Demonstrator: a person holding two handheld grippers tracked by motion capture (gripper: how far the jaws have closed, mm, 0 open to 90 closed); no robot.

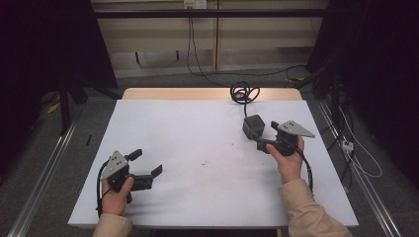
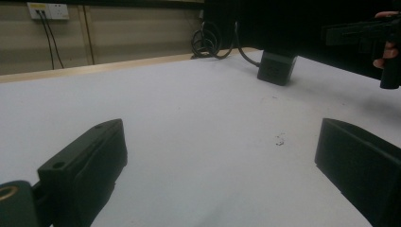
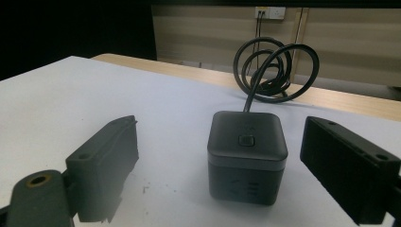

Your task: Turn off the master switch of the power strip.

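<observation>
A dark grey cube (image 1: 253, 127) with a button on its top stands on the white table (image 1: 188, 148), right of the middle. Its black cable (image 1: 244, 92) lies coiled at the far edge. My right gripper (image 1: 267, 134) is open and points at the cube. In the right gripper view the cube (image 3: 247, 156) stands close ahead in the gap of the right gripper (image 3: 220, 125), touching neither jaw. My left gripper (image 1: 146, 163) is open and holds nothing, low over the near left of the table. From the left gripper (image 2: 222, 130) the cube (image 2: 276, 67) is far off.
A strip of bare wood (image 1: 188, 94) runs along the table's far edge. Behind it, cables hang from a wall socket (image 3: 269, 12). More cables and a plug strip (image 1: 347, 145) lie on the floor to the right. A small scuff (image 2: 280, 139) marks the table's middle.
</observation>
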